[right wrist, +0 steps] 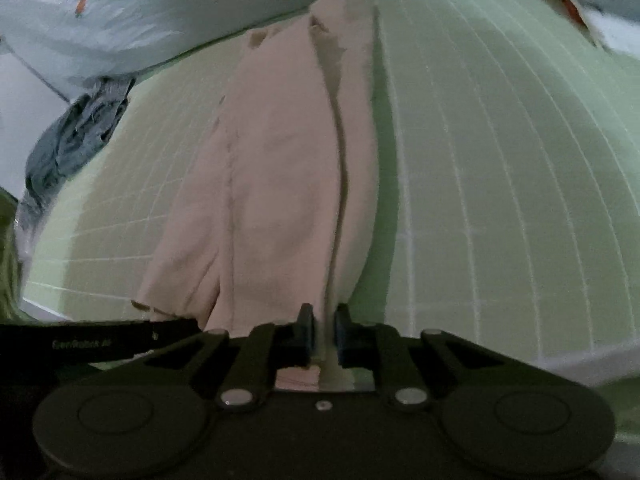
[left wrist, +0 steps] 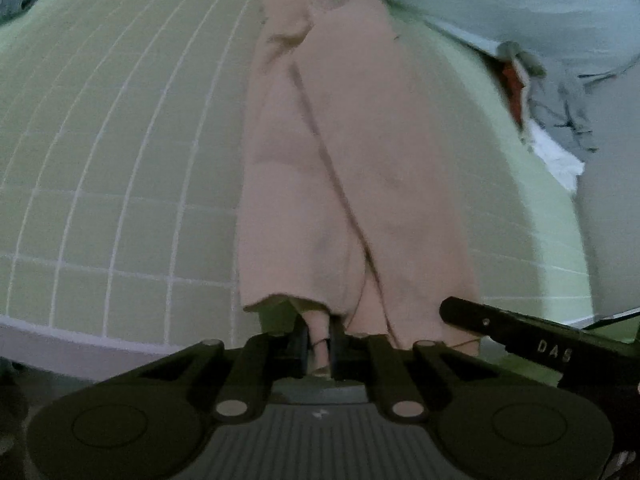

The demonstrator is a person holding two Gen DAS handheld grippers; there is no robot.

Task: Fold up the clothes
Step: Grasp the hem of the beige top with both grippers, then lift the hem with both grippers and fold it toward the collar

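Note:
A long pale pink garment [left wrist: 340, 160] lies lengthwise on the green gridded mat [left wrist: 100, 160], folded into a narrow strip with a crease down its middle. My left gripper [left wrist: 320, 344] is shut on the near hem, and a pinch of pink cloth shows between its pads. In the right wrist view the same pink garment [right wrist: 280, 180] stretches away over the green mat [right wrist: 500, 160], and my right gripper [right wrist: 323, 328] is shut on its near edge beside the central fold. Both grippers hold the same end, close together: each one's black finger shows in the other's view.
A crumpled grey garment [right wrist: 76, 140] lies at the mat's left edge. Orange and white clothes [left wrist: 552, 156] are heaped at the mat's far right. Pale blue bedding [right wrist: 140, 12] runs along the far side. The mat's near white edge [left wrist: 60, 344] lies just below the grippers.

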